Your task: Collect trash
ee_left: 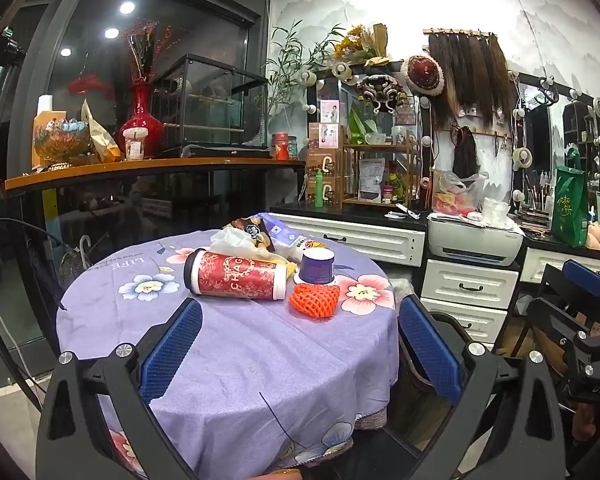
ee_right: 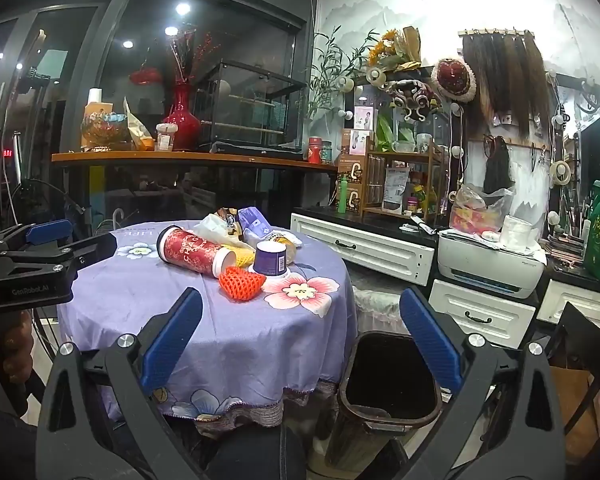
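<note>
On the floral tablecloth [ee_left: 240, 352], a red patterned cup [ee_left: 236, 274] lies sideways; each hand-held gripper [ee_left: 300, 344] [ee_right: 300, 344] spread, empty.

One red cup [ee_left: 236, 276], one purple tub [ee_left: 318, 266], one orange foam net [ee_left: 314, 299], one bin [ee_right: 388, 384], two grippers.

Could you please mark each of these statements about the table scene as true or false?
1. The red cup lies on its side on the table. True.
2. The orange foam net is already in the bin. False: it lies on the table, by the purple cup.
3. The left gripper is open and empty. True.
4. The bin has a closed lid. False: its top is open.
5. The right gripper holds the purple cup. False: its jaws are open and empty.
</note>
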Action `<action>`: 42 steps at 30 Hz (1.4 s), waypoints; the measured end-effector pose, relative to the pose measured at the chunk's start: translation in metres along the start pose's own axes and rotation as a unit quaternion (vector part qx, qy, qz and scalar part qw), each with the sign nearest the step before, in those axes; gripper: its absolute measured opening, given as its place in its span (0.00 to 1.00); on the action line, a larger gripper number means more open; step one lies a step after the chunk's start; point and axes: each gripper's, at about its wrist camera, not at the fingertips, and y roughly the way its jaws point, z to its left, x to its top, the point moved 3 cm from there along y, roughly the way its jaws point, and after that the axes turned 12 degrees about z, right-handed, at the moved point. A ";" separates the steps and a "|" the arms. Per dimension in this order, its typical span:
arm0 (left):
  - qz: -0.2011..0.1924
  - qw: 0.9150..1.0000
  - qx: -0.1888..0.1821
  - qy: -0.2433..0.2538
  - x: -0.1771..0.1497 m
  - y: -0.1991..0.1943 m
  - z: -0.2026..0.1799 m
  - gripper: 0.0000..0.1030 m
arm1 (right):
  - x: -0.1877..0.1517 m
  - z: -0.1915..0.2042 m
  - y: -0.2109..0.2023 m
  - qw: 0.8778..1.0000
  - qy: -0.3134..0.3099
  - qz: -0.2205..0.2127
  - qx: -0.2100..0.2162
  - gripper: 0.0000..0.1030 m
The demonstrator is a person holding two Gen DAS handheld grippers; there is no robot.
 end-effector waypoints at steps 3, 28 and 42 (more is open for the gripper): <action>0.000 1.000 0.000 0.000 0.000 0.000 0.000 0.95 | 0.000 0.000 0.000 1.000 0.000 0.000 0.000 0.95; 0.000 1.000 -0.001 0.000 0.000 0.000 0.000 0.95 | 0.000 0.005 0.002 1.000 -0.001 0.003 -0.001 0.95; -0.001 1.000 0.000 0.000 0.000 0.000 0.000 0.95 | 0.001 0.007 0.003 1.000 -0.001 0.004 -0.001 0.95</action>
